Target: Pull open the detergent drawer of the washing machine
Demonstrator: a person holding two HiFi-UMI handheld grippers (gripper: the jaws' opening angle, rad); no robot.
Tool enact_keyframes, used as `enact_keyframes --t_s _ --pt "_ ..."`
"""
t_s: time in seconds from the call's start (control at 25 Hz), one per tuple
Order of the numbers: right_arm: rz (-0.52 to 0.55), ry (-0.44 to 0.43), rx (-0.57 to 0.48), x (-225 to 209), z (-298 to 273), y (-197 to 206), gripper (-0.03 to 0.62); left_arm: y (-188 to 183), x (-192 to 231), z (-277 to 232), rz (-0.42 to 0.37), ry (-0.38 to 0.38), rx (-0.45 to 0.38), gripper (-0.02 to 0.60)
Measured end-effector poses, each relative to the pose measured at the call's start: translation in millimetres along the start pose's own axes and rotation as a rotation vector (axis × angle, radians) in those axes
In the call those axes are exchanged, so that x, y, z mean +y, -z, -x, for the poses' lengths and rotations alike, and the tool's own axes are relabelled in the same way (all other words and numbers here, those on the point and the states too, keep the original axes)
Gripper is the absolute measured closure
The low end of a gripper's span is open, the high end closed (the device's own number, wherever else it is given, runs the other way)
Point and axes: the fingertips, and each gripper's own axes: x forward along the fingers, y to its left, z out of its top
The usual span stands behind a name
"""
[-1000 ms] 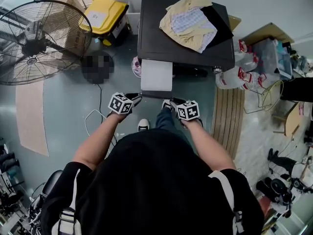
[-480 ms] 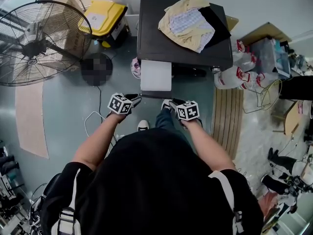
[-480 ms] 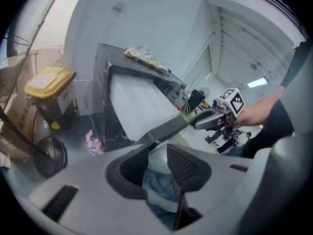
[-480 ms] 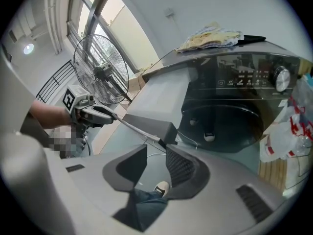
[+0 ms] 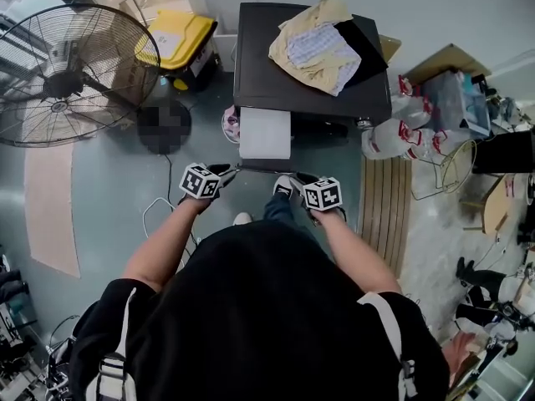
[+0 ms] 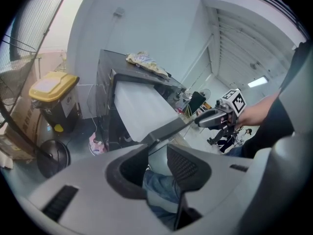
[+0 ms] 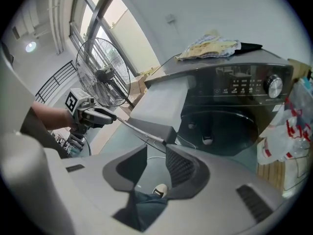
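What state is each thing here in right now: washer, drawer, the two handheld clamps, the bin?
detergent drawer: pulled out.
washing machine door: shut.
left gripper: jaws apart, drawer front end at their tips.
right gripper: jaws have just been opening, drawer front end at their tips, not pinched.
yellow bin: lid closed.
clothes: heaped on the washing machine.

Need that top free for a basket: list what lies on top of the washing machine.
A crumpled pile of clothes on the washing machine: yellow garment, pale checked one, black one. Anything beneath the pile is covered.
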Motion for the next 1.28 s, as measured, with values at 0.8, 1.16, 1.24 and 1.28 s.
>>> enact_keyframes --t_s 0.8,1.16,1.24,1.28 --pt "0.043 0.058 -0.161 8.4 52.6 -47.3 0.476 -40.3 6.7 53.2 0.009 -0.03 -0.165 0.459" --pt "0.036 0.075 -0.231 17.0 71.1 -67.2 0.479 -56.5 4.1 76.8 0.003 -0.03 -0.226 0.459" --pt "0.036 0.076 -0.239 19.6 73.2 -69.1 0.479 -58.7 3.4 79.8 0.004 -0.027 -0.233 0.457" --pt "0.036 0.076 -0.243 20.8 73.9 -69.6 0.479 -59.2 3.5 80.9 0.003 -0.027 -0.236 0.459"
